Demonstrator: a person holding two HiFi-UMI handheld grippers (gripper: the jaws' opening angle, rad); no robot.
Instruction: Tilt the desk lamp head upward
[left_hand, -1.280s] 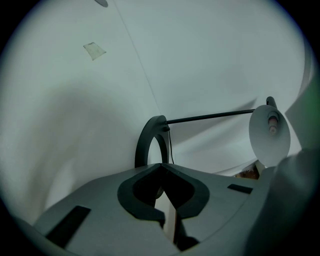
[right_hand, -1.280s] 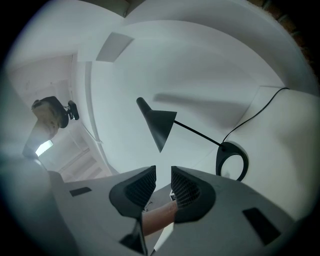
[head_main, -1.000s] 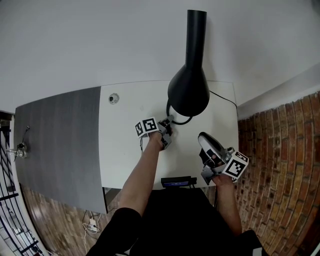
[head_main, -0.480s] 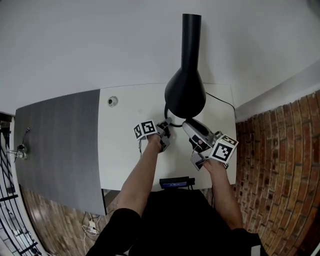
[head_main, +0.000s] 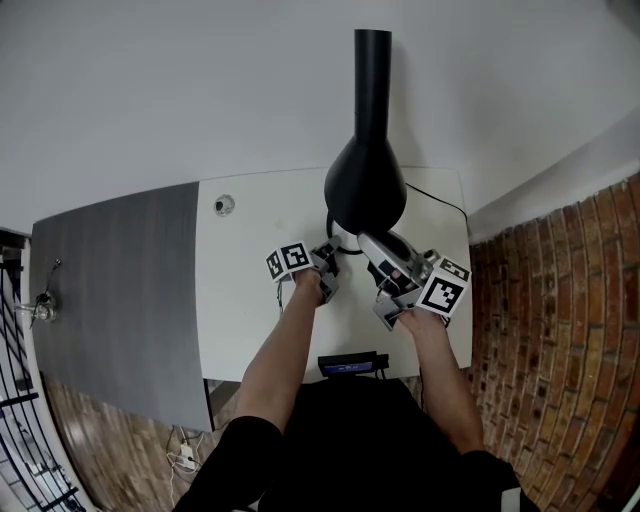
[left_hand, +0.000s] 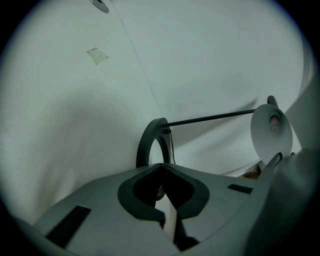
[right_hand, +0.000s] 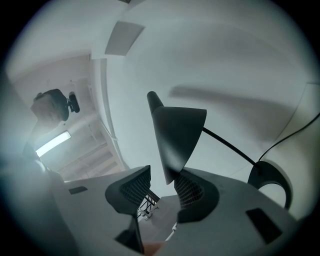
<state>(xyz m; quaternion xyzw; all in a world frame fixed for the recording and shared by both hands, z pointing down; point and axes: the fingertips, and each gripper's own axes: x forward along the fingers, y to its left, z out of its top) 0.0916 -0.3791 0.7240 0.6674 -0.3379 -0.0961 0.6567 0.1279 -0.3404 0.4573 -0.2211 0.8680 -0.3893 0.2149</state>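
Lamp head (head_main: 365, 190) stands at twelve o'clock from both my tools: a black cone over the far part of the white table (head_main: 250, 300), wide mouth toward me, narrow neck running away toward the wall (head_main: 200, 80).

Nearest me, at six o'clock, a small dark device (head_main: 350, 362) sits at the table's near edge. Past it, my left tool (left_hand: 162, 167) is closed round the lower part of the base ring (left_hand: 150, 142). I judge it is there to pin the lamp so it neither slides nor tips when the head is levered.

At three o'clock from it, my right tool (right_hand: 161, 190) has just been opening its jaws and they stand wide. The head's lower rim is between them, close against one pad and clear of the other, so nothing is gripped yet. I read this as lining up a bite on the rim.

Beyond, a thin arm (left_hand: 215, 118) runs from ring to head, and the cord (head_main: 440, 197) trails off at two o'clock.

For room, the table's right edge lies just beside my right tool, with brickwork (head_main: 560, 350) past it. Toward nine o'clock the table is bare up to a grey panel (head_main: 120, 290). The wall sits near the neck at twelve, which I would watch as the head swings.
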